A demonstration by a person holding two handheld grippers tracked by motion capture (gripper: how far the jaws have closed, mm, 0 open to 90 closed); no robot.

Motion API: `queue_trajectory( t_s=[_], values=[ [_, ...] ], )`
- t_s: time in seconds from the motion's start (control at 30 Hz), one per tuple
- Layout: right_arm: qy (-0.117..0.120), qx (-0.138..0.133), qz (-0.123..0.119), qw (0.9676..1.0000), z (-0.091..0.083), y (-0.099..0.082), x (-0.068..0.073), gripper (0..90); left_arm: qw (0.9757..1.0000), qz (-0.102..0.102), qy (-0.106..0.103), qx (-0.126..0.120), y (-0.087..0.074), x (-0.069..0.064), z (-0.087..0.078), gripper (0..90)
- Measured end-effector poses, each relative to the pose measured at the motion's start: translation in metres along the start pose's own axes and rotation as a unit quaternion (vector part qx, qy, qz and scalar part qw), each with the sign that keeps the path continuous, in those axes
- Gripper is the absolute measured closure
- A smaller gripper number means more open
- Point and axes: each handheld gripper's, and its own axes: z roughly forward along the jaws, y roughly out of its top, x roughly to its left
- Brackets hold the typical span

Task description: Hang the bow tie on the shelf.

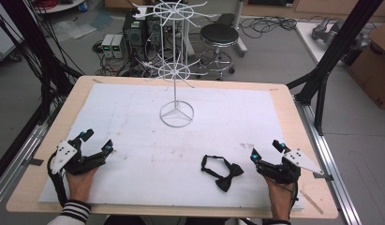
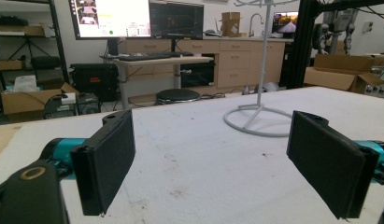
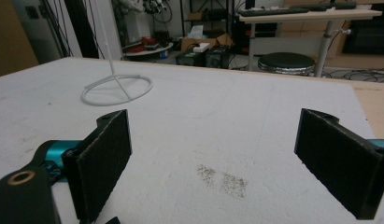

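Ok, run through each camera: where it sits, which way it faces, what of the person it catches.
High view: above the near edge, looking forward and down at the table; both hands, left tongs, right tongs, black bow tie.
Left gripper view: on the left tongs, low, facing the white rack; open jaws.
Right gripper view: on the right tongs, facing the rack; open jaws.
Shared: the rack's ring base.

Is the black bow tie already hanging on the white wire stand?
No, the black bow tie lies flat on the white mat, well in front of the white wire stand and near the right tongs.
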Motion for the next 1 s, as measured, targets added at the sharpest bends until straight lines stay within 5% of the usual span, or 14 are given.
queue_trajectory(
  t_s=[0.3, 0.43, 0.57, 0.77, 1.0],
  values=[
    [0.025, 0.066, -0.028, 0.9971, 0.000, 0.038, 0.010, 10.0, 1.0000, -0.001, 0.000, 0.000, 0.000, 0.000, 0.000, 15.9],
    [0.056, 0.107, -0.063, 0.9906, 0.007, 0.052, 0.021, 10.0, 1.0000, 0.000, 0.001, -0.001, 0.000, 0.000, 0.000, 15.9],
    [0.084, 0.153, -0.102, 0.9794, 0.016, 0.063, 0.031, 10.0, 1.0000, -0.001, 0.000, -0.001, 0.000, 0.000, 0.000, 15.9],
    [0.104, 0.210, -0.111, 0.9657, 0.029, 0.069, 0.042, 12.4, 1.0000, 0.000, 0.001, -0.001, 0.000, 0.000, 0.000, 15.9],
    [0.124, 0.266, -0.150, 0.9442, 0.038, 0.067, 0.054, 19.1, 1.0000, 0.000, 0.001, -0.001, 0.000, 0.000, 0.000, 15.9]
  ],
)
